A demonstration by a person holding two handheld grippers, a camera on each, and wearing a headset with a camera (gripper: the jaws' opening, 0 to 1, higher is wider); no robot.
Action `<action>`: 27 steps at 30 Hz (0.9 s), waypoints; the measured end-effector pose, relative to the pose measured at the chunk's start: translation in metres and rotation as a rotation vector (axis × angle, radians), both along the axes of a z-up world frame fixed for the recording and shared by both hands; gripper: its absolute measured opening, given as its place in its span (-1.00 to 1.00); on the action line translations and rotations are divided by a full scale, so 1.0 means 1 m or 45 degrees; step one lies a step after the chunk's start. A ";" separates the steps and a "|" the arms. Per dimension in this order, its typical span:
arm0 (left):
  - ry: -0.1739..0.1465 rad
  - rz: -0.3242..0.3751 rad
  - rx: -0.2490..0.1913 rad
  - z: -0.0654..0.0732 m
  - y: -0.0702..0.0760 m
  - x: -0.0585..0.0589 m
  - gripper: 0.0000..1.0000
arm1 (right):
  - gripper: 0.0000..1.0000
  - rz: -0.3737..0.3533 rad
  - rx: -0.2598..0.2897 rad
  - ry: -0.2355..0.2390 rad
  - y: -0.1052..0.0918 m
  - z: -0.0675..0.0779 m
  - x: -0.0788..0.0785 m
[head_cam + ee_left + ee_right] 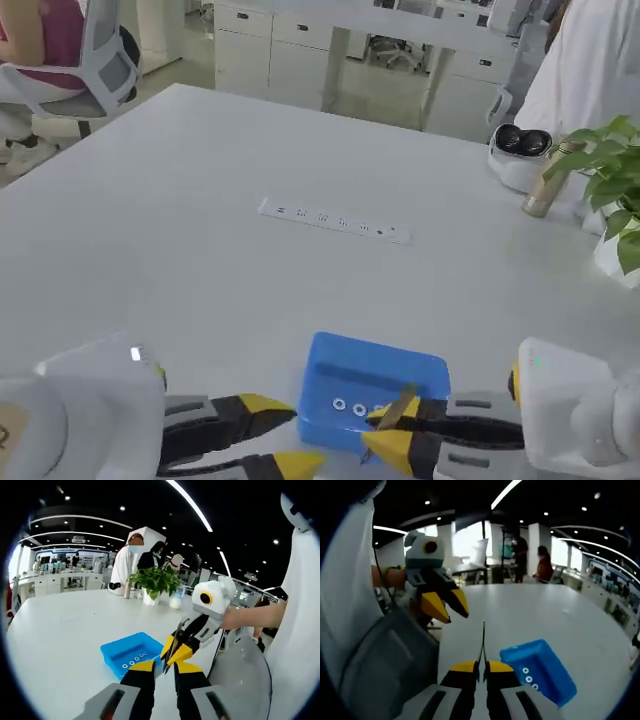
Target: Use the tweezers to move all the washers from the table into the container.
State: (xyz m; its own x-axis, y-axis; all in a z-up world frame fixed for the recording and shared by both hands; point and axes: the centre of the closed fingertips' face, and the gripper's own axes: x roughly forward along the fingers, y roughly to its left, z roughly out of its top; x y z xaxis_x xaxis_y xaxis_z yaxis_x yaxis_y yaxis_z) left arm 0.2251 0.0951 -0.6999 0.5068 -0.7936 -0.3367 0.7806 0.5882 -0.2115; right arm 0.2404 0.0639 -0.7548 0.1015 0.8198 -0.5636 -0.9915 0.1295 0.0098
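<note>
Across the counter [200,200]: white and wide; a power strip [335,221] lies in the middle, well apart from the work at the near edge.
Container [372,349]: a blue tray at the near edge, between the two hand-held grippers.
Right hand-held gripper [380,432]: clenched on the tweezers, over the right front part of the container; it is the nearer one.
Left hand-held gripper [300,436]: jaws apart, grasping nothing, just beside the left side of the container.
Tweezers [483,639]: the long axis runs straight forward along the right jaws; the tips are too thin to tell if they carry something.
Direction: in the right gripper view the container lies near, to the right of the tweezers' line.
Washers [340,405]: those I can find lie in a row on the container floor.
Judgement: the task seems close to its end; a coming drop would need only a small turn toward the container.
</note>
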 end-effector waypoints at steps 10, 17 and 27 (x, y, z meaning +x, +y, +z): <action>-0.031 -0.367 0.203 -0.014 -0.040 -0.020 -0.86 | -0.94 0.255 -0.218 -0.086 -0.001 -0.033 -0.030; -0.053 -0.433 0.302 -0.027 -0.049 -0.021 -1.00 | -0.94 0.316 -0.280 -0.115 -0.005 -0.042 -0.035; -0.030 -0.580 0.534 -0.065 -0.044 -0.021 -1.00 | -0.92 0.285 -0.396 -0.097 -0.023 -0.067 -0.036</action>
